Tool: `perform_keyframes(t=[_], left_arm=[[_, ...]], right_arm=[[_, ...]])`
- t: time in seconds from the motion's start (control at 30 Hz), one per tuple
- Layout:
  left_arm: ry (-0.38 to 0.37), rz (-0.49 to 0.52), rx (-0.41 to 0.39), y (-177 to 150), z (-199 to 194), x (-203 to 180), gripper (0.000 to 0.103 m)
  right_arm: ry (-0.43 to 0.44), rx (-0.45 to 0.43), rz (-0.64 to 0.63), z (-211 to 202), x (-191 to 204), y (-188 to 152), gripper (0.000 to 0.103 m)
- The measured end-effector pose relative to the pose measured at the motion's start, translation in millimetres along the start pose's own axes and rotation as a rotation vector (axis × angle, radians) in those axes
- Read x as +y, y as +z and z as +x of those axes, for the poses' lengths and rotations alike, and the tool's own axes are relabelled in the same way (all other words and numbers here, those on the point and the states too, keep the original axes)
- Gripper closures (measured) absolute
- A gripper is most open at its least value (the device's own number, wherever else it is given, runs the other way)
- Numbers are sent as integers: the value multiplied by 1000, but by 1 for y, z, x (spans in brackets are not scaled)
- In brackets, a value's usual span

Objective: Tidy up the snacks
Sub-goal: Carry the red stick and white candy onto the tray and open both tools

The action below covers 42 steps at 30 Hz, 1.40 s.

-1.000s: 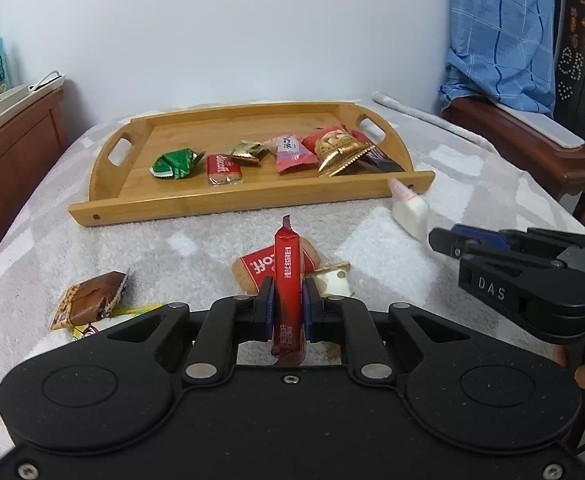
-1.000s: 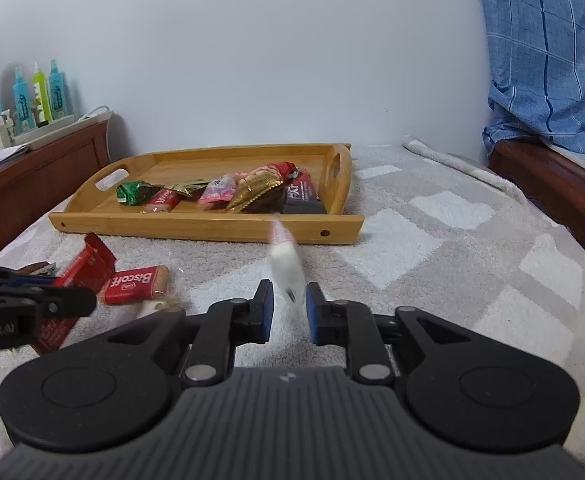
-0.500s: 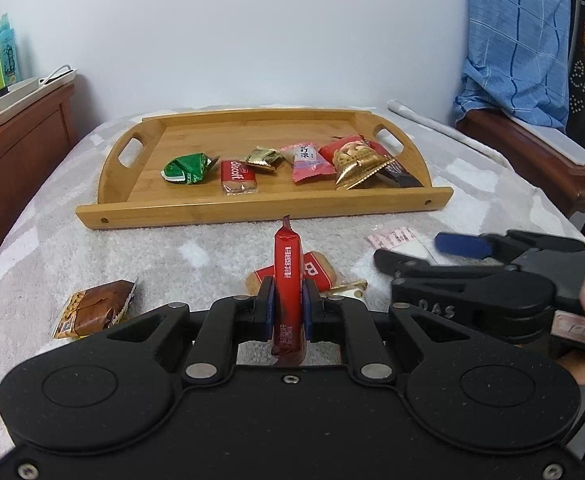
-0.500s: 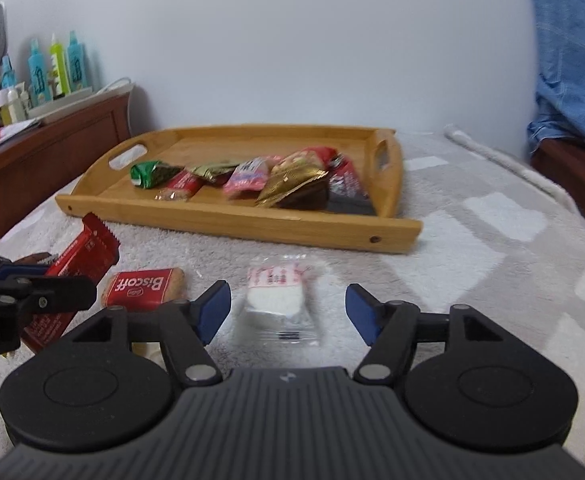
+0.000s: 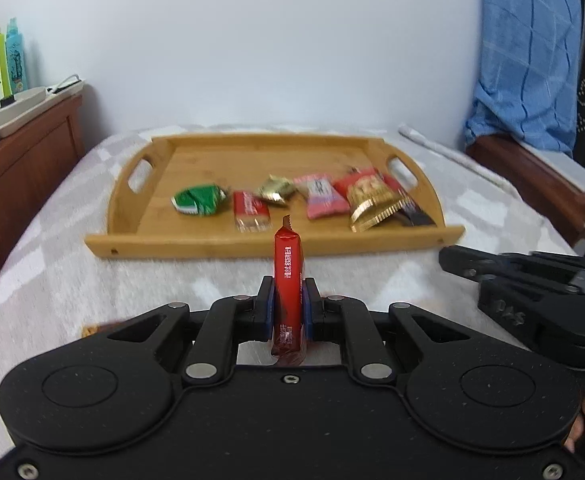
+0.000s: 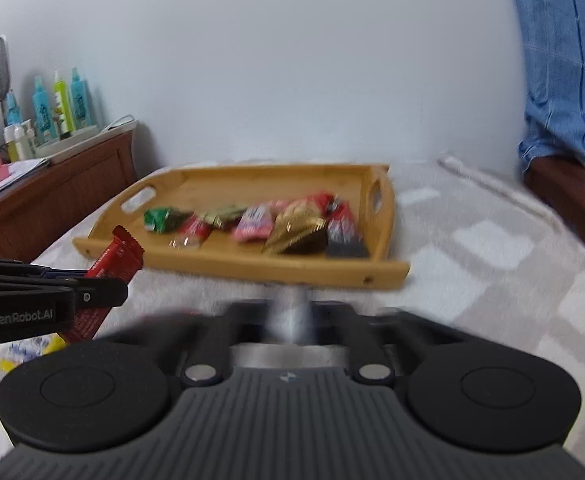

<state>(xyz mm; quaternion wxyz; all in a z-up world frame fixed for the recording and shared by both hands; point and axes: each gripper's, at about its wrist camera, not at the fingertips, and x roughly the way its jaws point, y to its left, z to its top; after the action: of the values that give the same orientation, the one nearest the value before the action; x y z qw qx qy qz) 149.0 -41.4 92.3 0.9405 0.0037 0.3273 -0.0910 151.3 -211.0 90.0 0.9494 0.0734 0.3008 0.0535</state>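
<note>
While left gripper [image 5: 287,307] pinches red snack bar [image 5: 288,276] upright, short of tray [image 5: 252,246] near edge: light, crinkly, slippery wrapper; grip mid-body. Right gripper [image 6: 290,320] blurred, state unclear.

- a red snack bar [image 5: 288,276], long and thin with white lettering and a serrated top edge, stands upright, pinched at its lower part in the left claw [image 5: 288,304], short of the tray's near rim.
- a wooden tray [image 5: 212,246] with cut-out handles sits on the grey-and-white checked bed cover.
- in a row near the tray's front: a green crinkled wrapper [image 5: 198,199], a red biscuit pack [image 5: 250,212], a small gold sweet [image 5: 275,189], a pink packet [image 5: 321,196], a red and gold pack [image 5: 370,198] lying over a dark packet [image 5: 414,216].
- a pale, motion-blurred item [image 6: 292,312] shows between the right claw's tips; too blurred to identify.
</note>
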Motion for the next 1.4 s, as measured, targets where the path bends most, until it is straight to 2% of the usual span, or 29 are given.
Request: perform_keyframes(t=[0.13, 0.17, 0.23, 0.27, 0.3, 0.37, 0.47, 0.6, 0.67, 0.77, 0.83, 0.87, 0.97, 1.1, 1.4], left_arm=[[13, -38, -21, 18, 3, 12, 90], [16, -43, -25, 21, 3, 14, 90], [18, -40, -35, 22, 2, 17, 90], [19, -36, -37, 22, 2, 18, 90], [20, -33, -35, 21, 2, 18, 90], [19, -30, -25, 18, 4, 19, 90], [17, -26, -6, 11, 7, 18, 90], [11, -20, 8, 5, 9, 17, 90], [12, -15, 12, 3, 10, 17, 90], [12, -14, 20, 2, 11, 19, 90], [15, -10, 24, 1, 12, 20, 90], [16, -11, 27, 0, 13, 20, 90], [22, -15, 32, -1, 15, 20, 90], [18, -22, 31, 3, 16, 22, 90], [1, -34, -17, 50, 23, 27, 90]], right_arm=[[17, 1, 14, 1, -6, 18, 95], [18, 11, 6, 3, -7, 20, 91], [11, 20, 13, 3, -11, 19, 81], [8, 33, 30, 4, -15, 17, 60], [17, 50, 56, 5, -21, 14, 46], [35, 83, 103, 6, -29, 4, 41], [41, 147, 115, 10, -30, -10, 40], [78, 166, 90, 2, -20, -20, 27], [69, 175, 27, -1, -9, -25, 26], [6, 205, -88, 1, 6, -34, 29], [14, 220, -129, 2, 12, -39, 46], [31, 224, -135, 2, 15, -40, 66], [44, 199, -167, 1, 23, -38, 66], [47, 121, -158, -9, 27, -25, 66], [66, -3, 3, 4, 1, 57, 66]])
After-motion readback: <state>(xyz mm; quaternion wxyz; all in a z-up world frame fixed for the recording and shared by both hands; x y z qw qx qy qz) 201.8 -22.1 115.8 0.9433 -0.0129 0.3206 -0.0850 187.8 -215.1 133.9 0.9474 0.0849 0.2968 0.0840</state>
